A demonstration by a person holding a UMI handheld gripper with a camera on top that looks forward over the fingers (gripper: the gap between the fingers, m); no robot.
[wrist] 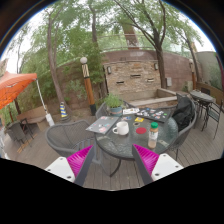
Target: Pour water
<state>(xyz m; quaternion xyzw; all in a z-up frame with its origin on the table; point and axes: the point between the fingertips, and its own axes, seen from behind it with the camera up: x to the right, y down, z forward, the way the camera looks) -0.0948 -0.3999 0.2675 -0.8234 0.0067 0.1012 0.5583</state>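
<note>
A round glass patio table (128, 141) stands beyond my fingers on a wooden deck. On it are a white mug (122, 128), a clear bottle with a green cap (152, 133) and a small red-topped cup (143, 127). My gripper (113, 162) is open and empty, its two magenta pads (80, 160) spread wide, well short of the table. Nothing is between the fingers.
Papers (102, 124) and a dark tray (152, 113) lie on the table. Metal mesh chairs (62, 137) stand around it, with another chair at the right (186, 112). An orange umbrella (14, 88) is at the left. Trees and a stone wall (135, 75) stand behind.
</note>
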